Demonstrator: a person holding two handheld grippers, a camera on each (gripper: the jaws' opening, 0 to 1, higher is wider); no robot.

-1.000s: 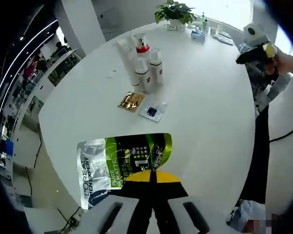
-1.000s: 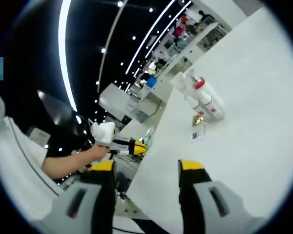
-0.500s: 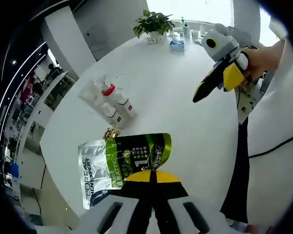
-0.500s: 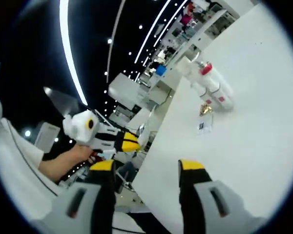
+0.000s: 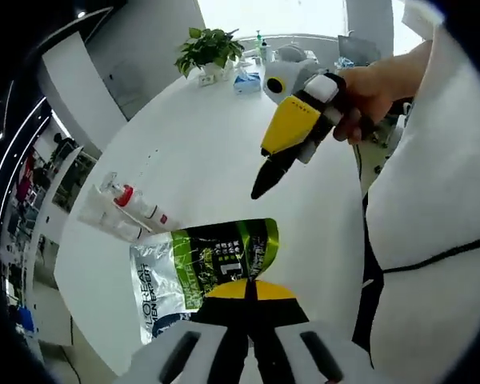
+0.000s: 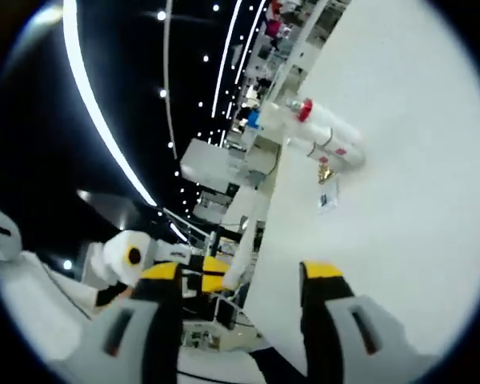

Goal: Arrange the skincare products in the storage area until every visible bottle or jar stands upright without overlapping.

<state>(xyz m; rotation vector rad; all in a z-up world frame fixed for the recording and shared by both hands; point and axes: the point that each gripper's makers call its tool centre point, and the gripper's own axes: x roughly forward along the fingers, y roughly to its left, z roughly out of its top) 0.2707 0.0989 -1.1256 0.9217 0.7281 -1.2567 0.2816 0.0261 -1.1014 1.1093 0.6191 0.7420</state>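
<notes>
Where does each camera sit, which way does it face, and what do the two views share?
Left gripper view: rides the left claw, shut on a green sachet; faces across the white table toward the right claw and the hand holding it.
Right gripper view: rides the open right claw; faces along the table edge.
Shared: the red-capped bottles.

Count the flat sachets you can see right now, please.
3: a green-and-silver sachet shut in the left gripper, plus a gold sachet and a white sachet on the table beside the bottles.
</notes>
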